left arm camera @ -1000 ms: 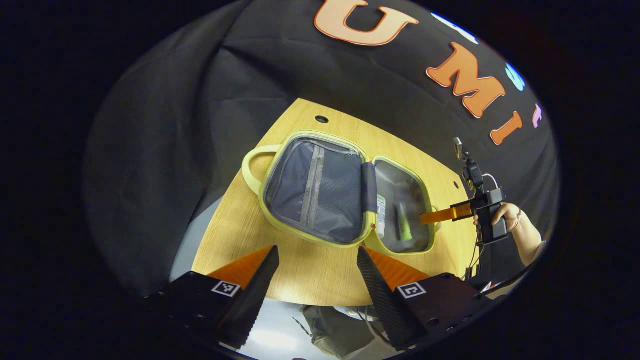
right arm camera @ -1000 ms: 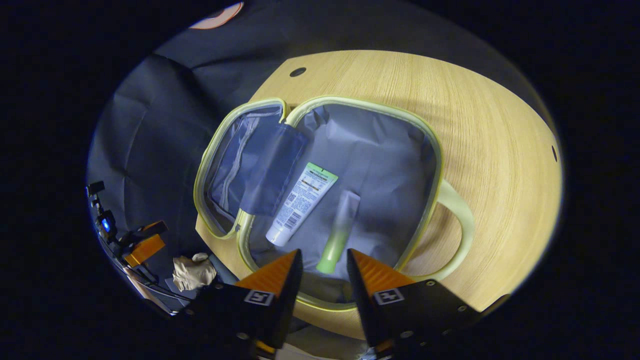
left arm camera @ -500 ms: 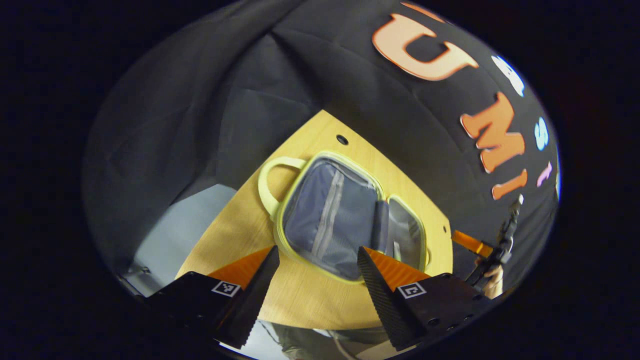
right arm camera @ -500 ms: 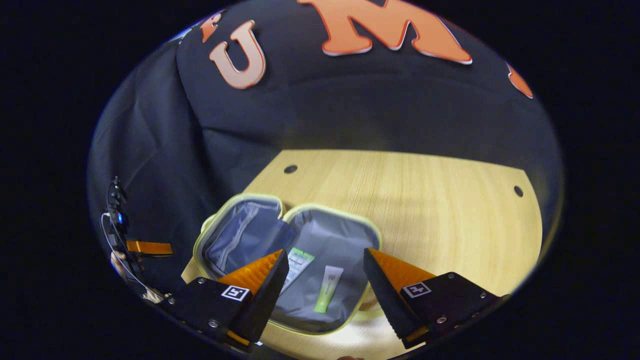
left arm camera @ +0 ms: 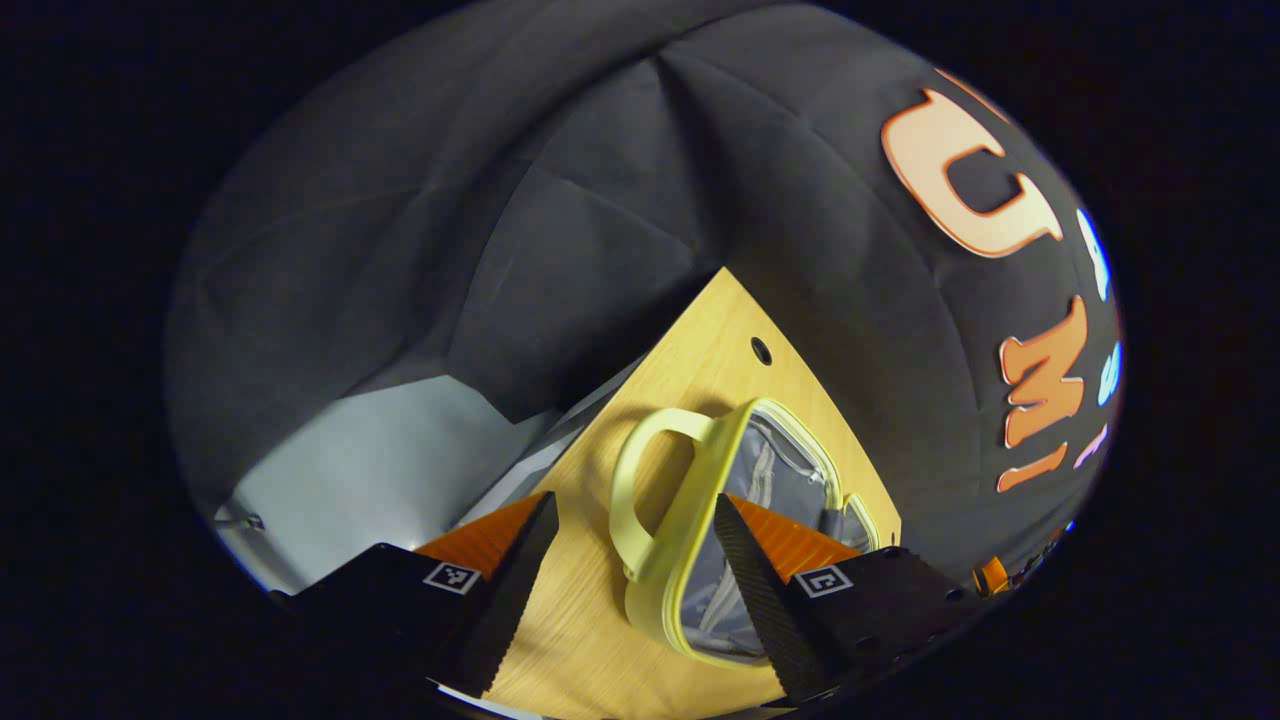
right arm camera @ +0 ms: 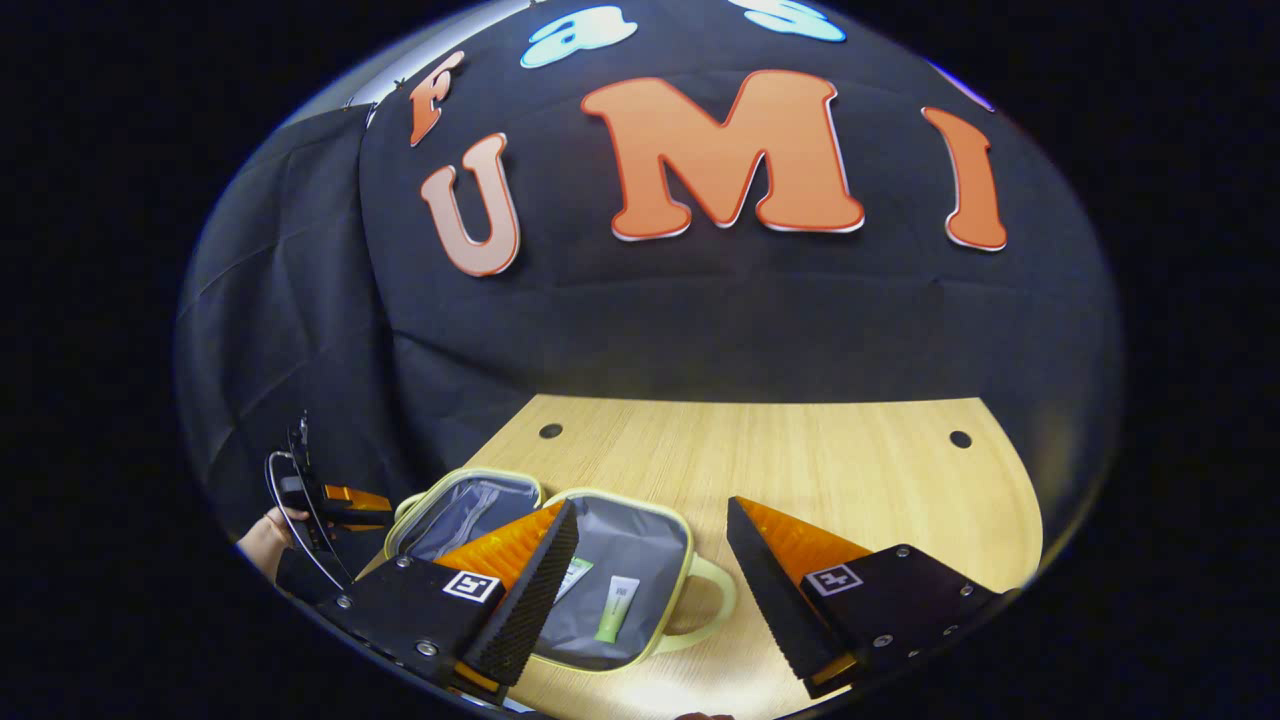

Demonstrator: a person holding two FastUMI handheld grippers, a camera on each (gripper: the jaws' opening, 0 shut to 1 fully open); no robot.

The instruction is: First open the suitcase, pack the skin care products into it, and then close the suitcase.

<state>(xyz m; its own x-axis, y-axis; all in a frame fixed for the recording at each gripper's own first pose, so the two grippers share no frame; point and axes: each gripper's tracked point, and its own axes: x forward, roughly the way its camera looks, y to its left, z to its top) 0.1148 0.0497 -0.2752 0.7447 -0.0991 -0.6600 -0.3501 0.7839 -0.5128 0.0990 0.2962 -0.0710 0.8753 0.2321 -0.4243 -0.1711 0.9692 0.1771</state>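
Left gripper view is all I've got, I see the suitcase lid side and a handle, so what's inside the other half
Observer: Two tubes lie in it: a green tube and a white tube, seen in the right gripper view.
Operator: Is the suitcase fully open?
Observer: Yes, the suitcase lies flat open on the table, both halves facing up.
Operator: Is the right gripper holding anything?
Observer: No, the right gripper is open with nothing between its fingers, hanging above the table near the suitcase handle.
Operator: Any products left outside?
Observer: None on the part of the table that view covers.
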